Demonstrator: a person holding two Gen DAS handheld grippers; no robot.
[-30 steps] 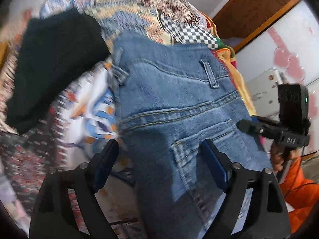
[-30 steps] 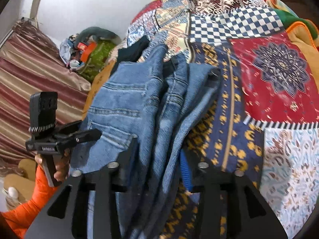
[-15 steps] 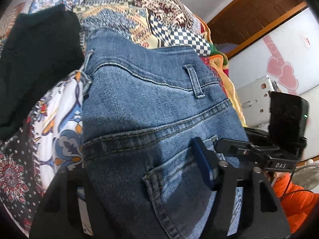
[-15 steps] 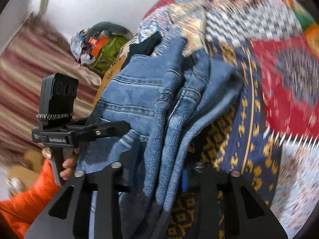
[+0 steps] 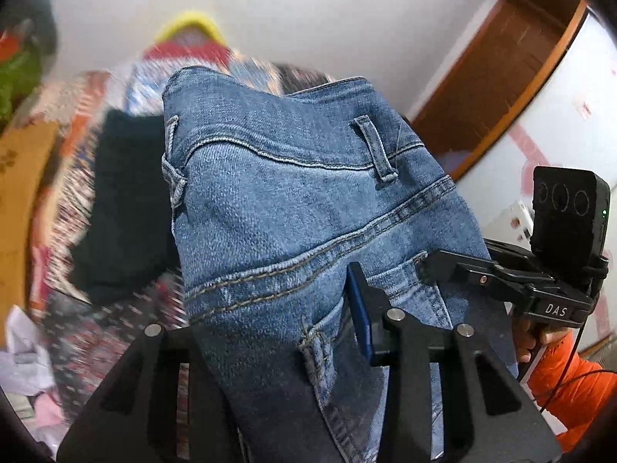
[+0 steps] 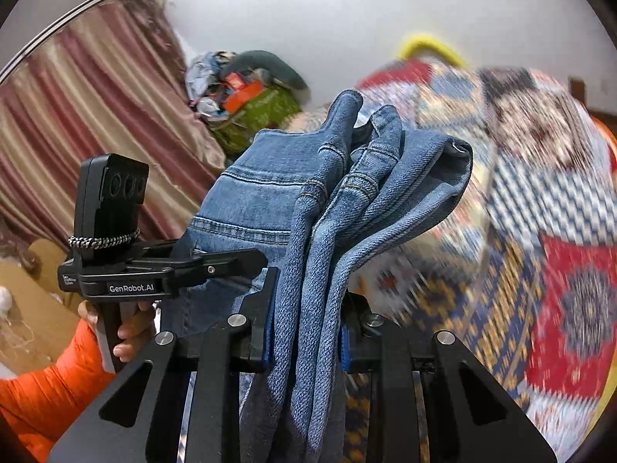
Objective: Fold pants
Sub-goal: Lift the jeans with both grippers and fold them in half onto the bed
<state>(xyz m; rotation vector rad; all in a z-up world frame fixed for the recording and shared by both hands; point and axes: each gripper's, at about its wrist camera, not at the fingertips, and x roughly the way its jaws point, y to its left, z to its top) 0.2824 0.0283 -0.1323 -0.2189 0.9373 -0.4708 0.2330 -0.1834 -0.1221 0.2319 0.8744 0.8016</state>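
Jeans [image 5: 293,208] higher now, patchwork bedspread [image 6: 540,231] seemingly farther below.

Each camera sits just behind its own jaws and looks forward along them, tilted up enough to take in the white wall, with the blue jeans [image 5: 293,208] right against the lens. The left wrist view faces the jeans' seat side with a wooden door frame [image 5: 497,73] to its right; the right wrist view faces their bunched edge with a striped curtain [image 6: 81,127] to its left. Both share the jeans, the blurred patchwork bedspread [image 6: 540,208] and the yellow object by the wall, and each sees the other gripper: right gripper [image 5: 435,266], left gripper [image 6: 254,258].
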